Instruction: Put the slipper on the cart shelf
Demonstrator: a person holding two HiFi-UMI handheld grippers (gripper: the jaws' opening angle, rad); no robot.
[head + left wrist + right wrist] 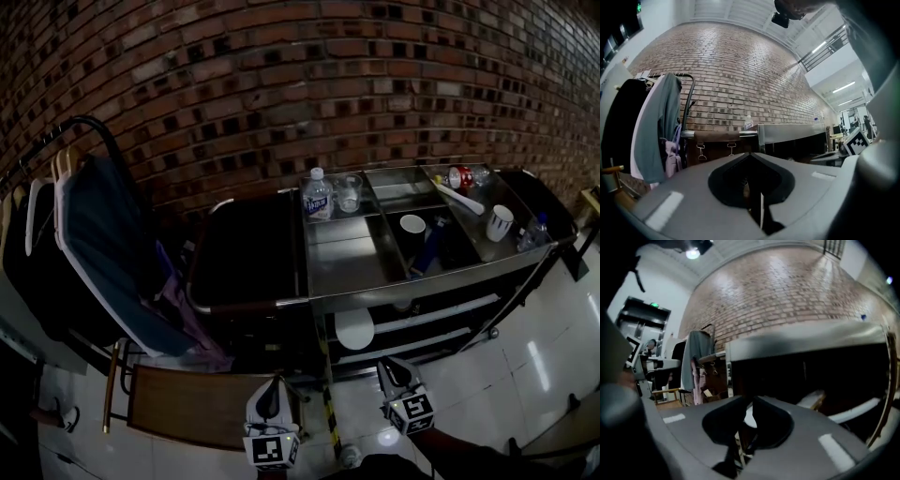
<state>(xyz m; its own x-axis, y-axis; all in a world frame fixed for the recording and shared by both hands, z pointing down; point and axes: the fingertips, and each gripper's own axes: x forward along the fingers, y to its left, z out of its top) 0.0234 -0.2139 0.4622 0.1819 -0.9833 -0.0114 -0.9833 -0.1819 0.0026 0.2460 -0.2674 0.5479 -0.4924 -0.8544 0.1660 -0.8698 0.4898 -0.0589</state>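
A white slipper point(354, 329) lies on the lower shelf point(441, 311) of the steel cart point(361, 272), under its top tray. My right gripper point(387, 367) hangs just in front of that shelf, a little right of the slipper, jaws together and nothing in them. In the right gripper view the right gripper point(751, 402) points into the dark shelf opening, with a white patch showing behind its tips. My left gripper point(273, 386) hangs to the left, low before the cart, also empty. In the left gripper view the left gripper point(749, 155) faces the cart's side with its jaws closed.
The cart's top tray holds a water bottle point(317, 195), a glass point(349, 192), a white cup point(500, 222) and other small items. A black bin point(248, 258) adjoins the cart at the left. A clothes rack with garments point(98, 244) and a wooden seat point(192, 403) stand further left.
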